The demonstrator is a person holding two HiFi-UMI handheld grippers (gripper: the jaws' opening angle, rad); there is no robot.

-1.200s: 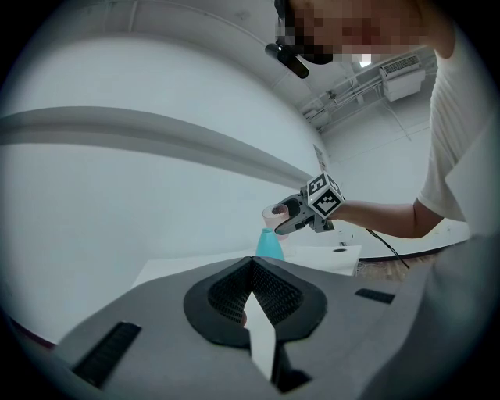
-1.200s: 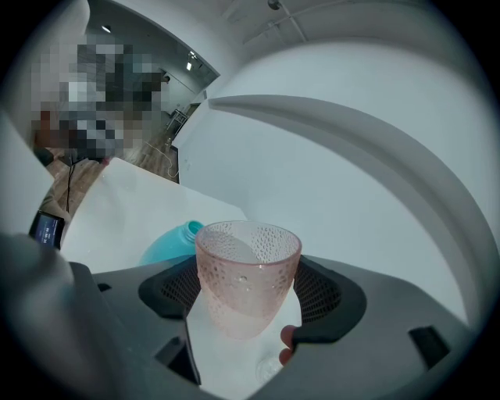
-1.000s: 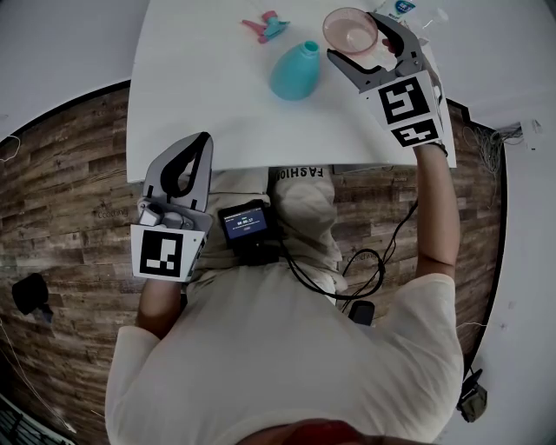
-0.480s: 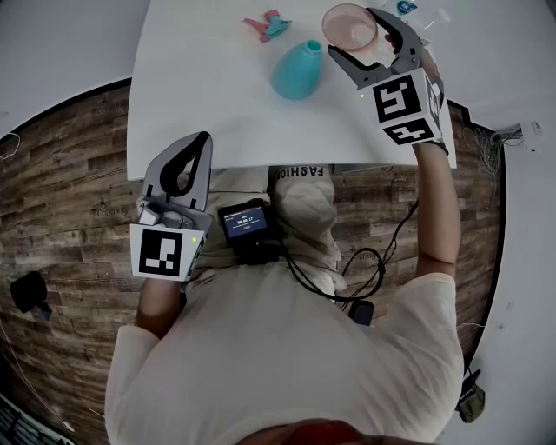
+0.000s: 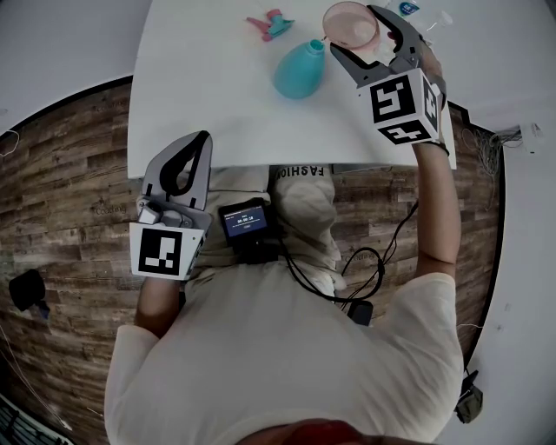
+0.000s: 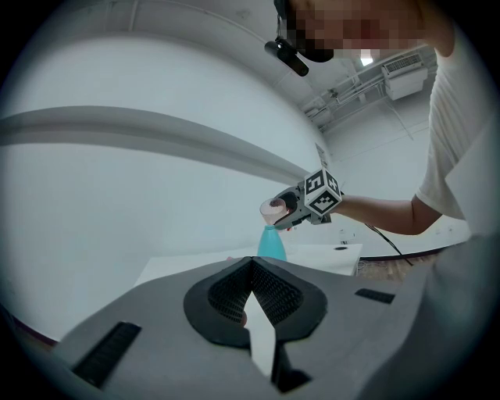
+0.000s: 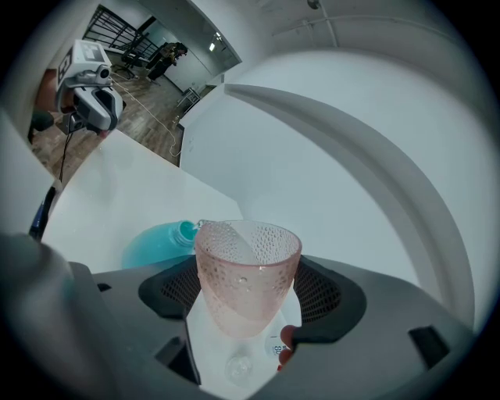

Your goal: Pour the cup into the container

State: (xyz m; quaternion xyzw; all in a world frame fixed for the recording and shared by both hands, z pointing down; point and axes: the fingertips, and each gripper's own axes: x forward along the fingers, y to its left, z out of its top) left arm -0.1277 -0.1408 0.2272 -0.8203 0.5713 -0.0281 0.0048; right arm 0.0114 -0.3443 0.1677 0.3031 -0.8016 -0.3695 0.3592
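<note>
A pink dimpled cup (image 5: 349, 26) is held in my right gripper (image 5: 356, 33), which is shut on it above the white table (image 5: 208, 96). The cup (image 7: 246, 269) leans left, its rim right beside the mouth of the teal bottle-shaped container (image 7: 160, 244). That container (image 5: 298, 69) stands upright on the table, just left of the cup. My left gripper (image 5: 201, 139) is shut on nothing and hangs off the table's near edge. The left gripper view shows the cup (image 6: 273, 208) tipped over the container (image 6: 271, 242).
A small pink and teal clip-like item (image 5: 267, 26) lies at the table's far side, left of the container. Small items (image 5: 408, 7) sit behind the right gripper. A black device with a screen (image 5: 245, 224) hangs on the person's chest, with cables trailing.
My right gripper has carried the cup slightly left and farther back, bringing its rim to the container's mouth and tipping it more. The left gripper has stayed still.
</note>
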